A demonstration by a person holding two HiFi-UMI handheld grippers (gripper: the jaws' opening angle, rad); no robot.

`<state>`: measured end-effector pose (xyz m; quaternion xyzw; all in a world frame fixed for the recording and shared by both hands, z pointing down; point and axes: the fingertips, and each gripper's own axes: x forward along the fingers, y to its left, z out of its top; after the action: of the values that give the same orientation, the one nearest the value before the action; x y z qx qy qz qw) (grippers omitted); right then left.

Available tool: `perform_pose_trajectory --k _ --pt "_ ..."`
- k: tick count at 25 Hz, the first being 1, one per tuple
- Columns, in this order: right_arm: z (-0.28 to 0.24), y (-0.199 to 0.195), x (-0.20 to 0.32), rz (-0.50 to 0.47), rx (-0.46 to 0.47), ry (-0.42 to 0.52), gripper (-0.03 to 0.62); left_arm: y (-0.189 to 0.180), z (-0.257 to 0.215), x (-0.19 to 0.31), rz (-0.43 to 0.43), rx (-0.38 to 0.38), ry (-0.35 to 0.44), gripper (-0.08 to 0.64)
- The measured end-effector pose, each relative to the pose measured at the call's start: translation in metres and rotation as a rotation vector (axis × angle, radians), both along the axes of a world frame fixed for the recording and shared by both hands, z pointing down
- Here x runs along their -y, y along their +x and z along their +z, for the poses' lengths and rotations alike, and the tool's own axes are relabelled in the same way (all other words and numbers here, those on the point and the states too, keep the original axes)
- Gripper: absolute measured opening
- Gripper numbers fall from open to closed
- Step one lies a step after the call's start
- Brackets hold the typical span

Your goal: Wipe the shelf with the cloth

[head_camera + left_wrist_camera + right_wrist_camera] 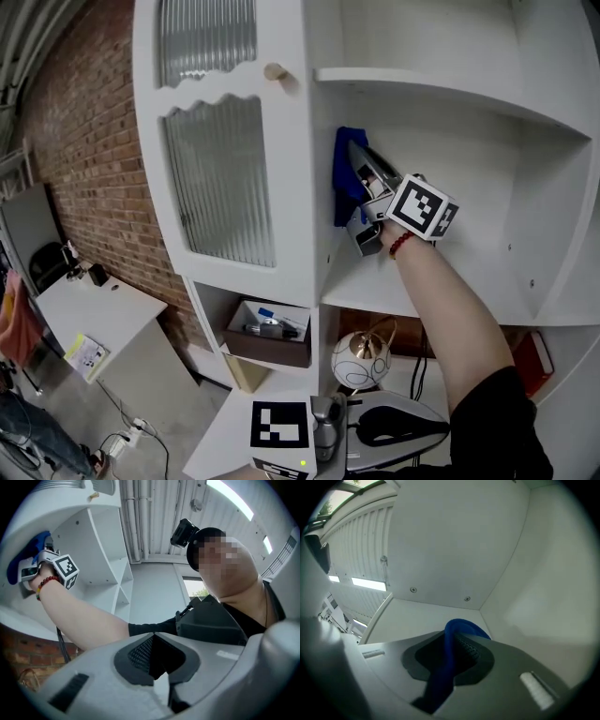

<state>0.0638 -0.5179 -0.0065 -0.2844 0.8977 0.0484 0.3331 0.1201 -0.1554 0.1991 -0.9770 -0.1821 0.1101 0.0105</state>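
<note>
My right gripper (355,157) is up inside the open compartment of the white shelf (441,281), and its own view shows the jaws clamped on the blue cloth (458,631), which runs up between the pads and folds over just ahead of the tips. From the head view the cloth (345,178) bunches at the jaw tips and lies against the compartment's side wall, on that gripper's left, above the shelf board; I cannot tell how firmly it presses there. Ahead of the jaws I see only the white back panel (450,545) with two screw heads. A red bead bracelet (401,245) sits on the wrist just behind the marker cube. My left gripper (330,439) hangs low, well apart from the right one, its jaws (159,660) drawn together on nothing, pointing up at the arm. To the right gripper's left is the ribbed glass door (220,178)
</note>
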Motion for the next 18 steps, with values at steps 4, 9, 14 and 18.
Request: perform_pose_trajectory --k 4,9,14,18 --pt "0.003 0.005 0.019 0.01 0.029 -0.032 0.048 -0.006 0.007 0.003 0.041 0.012 -0.014 0.002" --pt "0.009 0.013 0.045 0.065 0.028 -0.082 0.048 -0.018 0.017 0.01 0.067 0.014 -0.037 0.002" --pt "0.017 0.021 0.068 0.141 -0.006 -0.117 0.046 -0.033 0.025 0.017 0.055 0.028 -0.034 0.002" --pt "0.017 0.024 0.077 0.141 0.033 -0.15 0.048 -0.043 0.022 0.022 0.058 -0.001 -0.052 0.002"
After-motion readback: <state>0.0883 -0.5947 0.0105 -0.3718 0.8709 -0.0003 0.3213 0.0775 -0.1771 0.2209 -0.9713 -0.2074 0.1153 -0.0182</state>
